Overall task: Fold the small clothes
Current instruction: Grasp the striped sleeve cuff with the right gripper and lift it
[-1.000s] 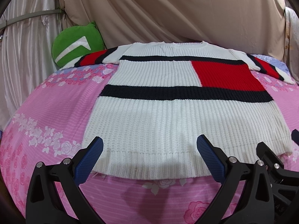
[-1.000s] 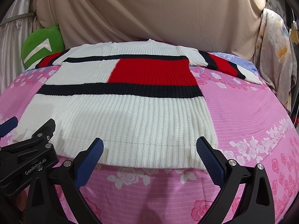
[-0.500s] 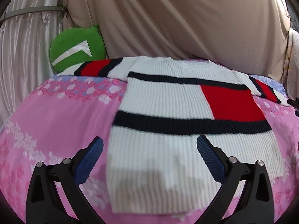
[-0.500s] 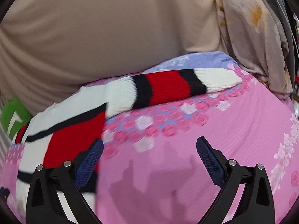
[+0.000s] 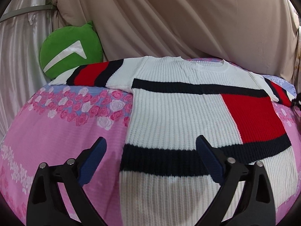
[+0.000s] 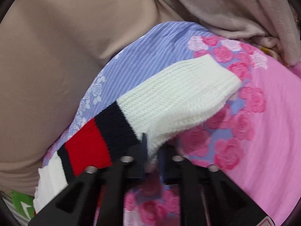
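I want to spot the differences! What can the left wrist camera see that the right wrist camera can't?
Only the left wrist view shows the white knitted sweater's body with its big red square, spread flat, and the open left gripper hovering over it.

Only the right wrist view shows the right gripper shut on the striped sleeve's white cuff end.

Both show the pink rose-print bedsheet, the beige draped cloth and the round green cushion.

White sweater (image 5: 169, 113), navy-red bands; pink rose-print bedsheet (image 5: 56, 131); green cushion (image 5: 69, 52)
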Demonstrator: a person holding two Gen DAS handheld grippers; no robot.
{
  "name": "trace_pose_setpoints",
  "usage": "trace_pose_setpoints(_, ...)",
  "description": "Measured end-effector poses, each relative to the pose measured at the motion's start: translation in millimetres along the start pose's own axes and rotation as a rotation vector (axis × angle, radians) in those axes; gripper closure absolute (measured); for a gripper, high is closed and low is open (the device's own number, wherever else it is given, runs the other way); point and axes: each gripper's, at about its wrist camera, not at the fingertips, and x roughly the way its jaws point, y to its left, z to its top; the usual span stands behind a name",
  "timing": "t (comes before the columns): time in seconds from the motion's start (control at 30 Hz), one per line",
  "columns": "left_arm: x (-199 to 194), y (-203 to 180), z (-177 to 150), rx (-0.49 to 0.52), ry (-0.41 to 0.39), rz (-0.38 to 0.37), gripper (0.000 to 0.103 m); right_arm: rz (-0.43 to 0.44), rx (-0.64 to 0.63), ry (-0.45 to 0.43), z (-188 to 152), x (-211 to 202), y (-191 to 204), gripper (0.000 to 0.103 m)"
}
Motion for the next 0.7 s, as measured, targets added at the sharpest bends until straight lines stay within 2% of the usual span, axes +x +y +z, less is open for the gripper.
trace_pose_setpoints(0.07, 4.0, 0.8, 9.4, -0.003, -0.009, 0.009, 0.012, 0.075, -0.165, -0.071, -5.0, -18.7, 66.4, 0.093)
trace_pose_setpoints(0.1, 5.9, 1.5, 15.3, -0.007, -0.015, 0.010, 0.012, 0.139, -0.273, -0.097, -15.9, -32.4, 111.7, 0.093)
trace_pose_setpoints(0.17, 10.6, 1.8, 27.7, -0.021, -0.021, 0.007, 0.012, 0.285, -0.439, -0.095, -48.5, -54.6, 187.0, 0.093)
trace_pose_setpoints(0.23, 14.9, 0.7, 38.6, -0.044, -0.021, -0.006, 0.011, 0.443, -0.618, -0.043, -102.2, -73.4, 261.8, 0.093)
trace_pose_setpoints(0.3, 23.5, -1.7, 50.4, -0.070, -0.015, -0.026, 0.011, 0.581, -0.777, 0.062, -170.7, -79.4, 322.9, 0.093)
trace_pose_setpoints(0.37, 34.3, -5.3, 59.0, -0.091, 0.002, -0.059, 0.010, 0.650, -0.872, 0.164, -230.8, -71.3, 358.1, 0.092)
trace_pose_setpoints(0.4, 41.0, -7.6, 62.6, -0.098, 0.015, -0.078, 0.010, 0.660, -0.926, 0.225, -265.2, -61.5, 373.2, 0.091)
trace_pose_setpoints(0.47, 59.9, -12.5, 69.1, -0.120, 0.061, -0.117, 0.010, 0.630, -0.999, 0.291, -310.5, -47.3, 384.2, 0.091)
trace_pose_setpoints(0.53, 81.0, -17.9, 73.4, -0.135, 0.113, -0.164, 0.010, 0.608, -1.026, 0.321, -331.0, -40.4, 380.9, 0.091)
trace_pose_setpoints(0.6, 97.6, -20.9, 77.5, -0.140, 0.151, -0.204, 0.010, 0.606, -0.993, 0.302, -315.0, -40.1, 365.7, 0.090)
trace_pose_setpoints(0.7, 126.1, -25.7, 84.5, -0.137, 0.199, -0.201, 0.010, 0.561, -0.882, 0.228, -274.5, -46.7, 325.4, 0.071)
